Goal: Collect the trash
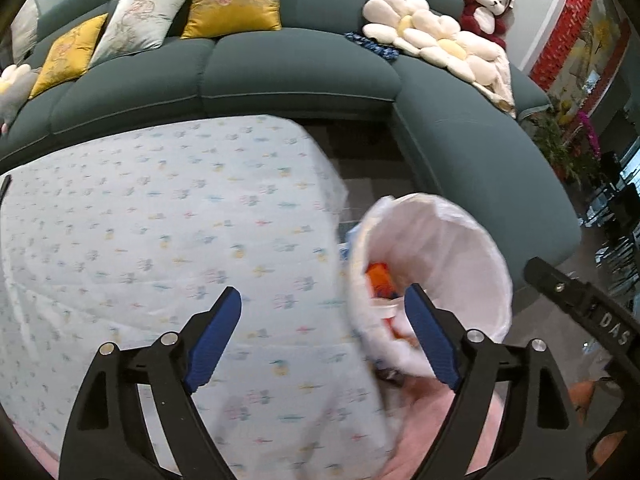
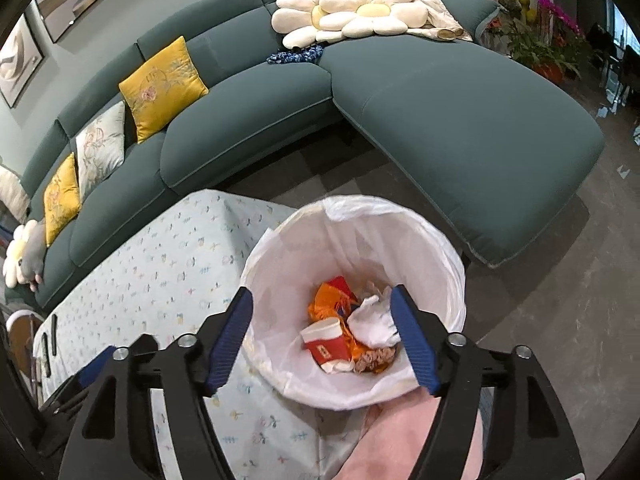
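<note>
A trash bin lined with a white bag [image 2: 432, 248] stands on the floor at the table's right corner; it also shows in the left wrist view [image 1: 452, 240]. Inside lie a red-and-white paper cup [image 2: 326, 344], orange wrappers [image 2: 330, 300], crumpled white paper [image 2: 374, 320] and brown scraps [image 2: 376, 358]. My right gripper [image 2: 322, 336] is open and empty, hovering right above the bin's mouth. My left gripper [image 1: 322, 336] is open and empty above the table's right edge, its right finger [image 1: 430, 336] over the bin.
The table carries a pale floral cloth [image 1: 160, 220]. A dark green corner sofa [image 2: 440, 112] stands behind with yellow cushions [image 2: 162, 88], flower pillows [image 2: 352, 12] and a red plush monkey [image 1: 486, 4]. Dark pens [image 2: 48, 344] lie on the table's left end.
</note>
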Demonstrator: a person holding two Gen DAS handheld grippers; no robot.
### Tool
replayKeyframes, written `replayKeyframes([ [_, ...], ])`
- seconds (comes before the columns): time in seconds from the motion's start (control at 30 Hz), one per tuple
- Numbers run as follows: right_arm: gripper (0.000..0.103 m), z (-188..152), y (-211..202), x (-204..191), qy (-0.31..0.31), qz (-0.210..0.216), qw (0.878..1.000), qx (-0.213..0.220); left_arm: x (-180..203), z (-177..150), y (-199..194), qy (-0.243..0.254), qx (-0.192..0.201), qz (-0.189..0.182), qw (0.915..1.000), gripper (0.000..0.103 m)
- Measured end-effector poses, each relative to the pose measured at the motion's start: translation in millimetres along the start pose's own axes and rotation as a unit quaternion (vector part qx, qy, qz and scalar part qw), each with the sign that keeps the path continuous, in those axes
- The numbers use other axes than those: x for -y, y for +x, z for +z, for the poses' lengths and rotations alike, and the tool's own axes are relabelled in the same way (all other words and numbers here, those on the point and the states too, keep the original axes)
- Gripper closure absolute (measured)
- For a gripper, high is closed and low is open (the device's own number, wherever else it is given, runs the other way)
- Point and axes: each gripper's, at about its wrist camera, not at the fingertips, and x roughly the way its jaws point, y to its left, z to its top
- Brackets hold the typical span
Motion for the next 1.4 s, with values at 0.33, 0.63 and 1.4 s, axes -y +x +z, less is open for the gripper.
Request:
replayKeyframes([
  [0.33, 0.02, -36, 6, -47, -0.058, -0.047, 0.997, -0.023, -24, -27, -4, 0.062, -0.016, 0.024, 0.9977, 0.016],
  [0.63, 0.019, -40, 1, -66, -0.099, -0.083, 0.991, -0.03, -8, -33, -10, 0.098, -0.013, -0.002, 0.9951, 0.014],
  [1.4, 0.013, -61, 4, -46, -0.099, -0.084, 0.991, -0.038, -25, -57, 2, 0.048, -0.042, 0.015, 0.9978, 0.013],
])
